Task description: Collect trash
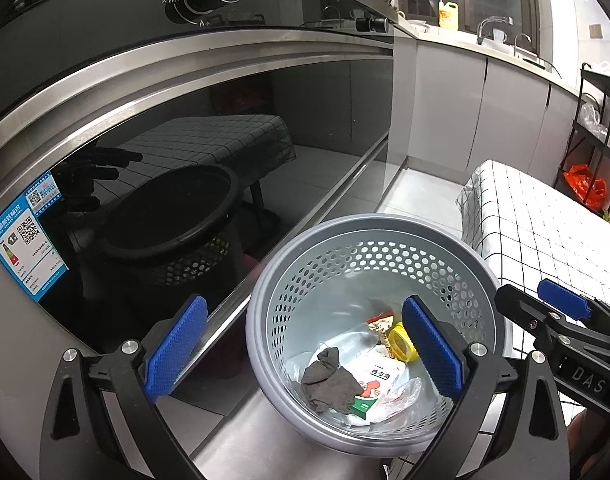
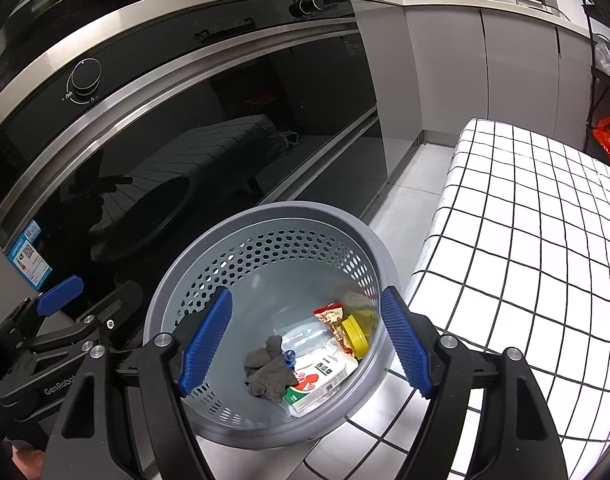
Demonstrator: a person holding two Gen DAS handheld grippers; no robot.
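A grey perforated trash basket (image 1: 481,276) stands on the floor below both grippers; it also shows in the right wrist view (image 2: 185,280). Inside lie a dark grey rag (image 1: 329,380) (image 2: 267,372), a white and green carton (image 1: 375,384) (image 2: 321,378), a yellow lid (image 1: 401,340) (image 2: 355,332), a red snack wrapper (image 2: 331,316) and clear plastic (image 1: 401,396). My left gripper (image 1: 305,354) is open and empty above the basket's left rim. My right gripper (image 2: 305,346) is open and empty above the basket; it also shows in the left wrist view (image 1: 561,304).
A black glass oven front (image 1: 185,140) (image 2: 185,128) with steel trim stands left of the basket. A table with a white checked cloth (image 1: 545,240) (image 2: 525,240) is on the right. Grey cabinets (image 1: 505,100), a sink counter and a black rack with a red bag (image 1: 585,188) lie beyond.
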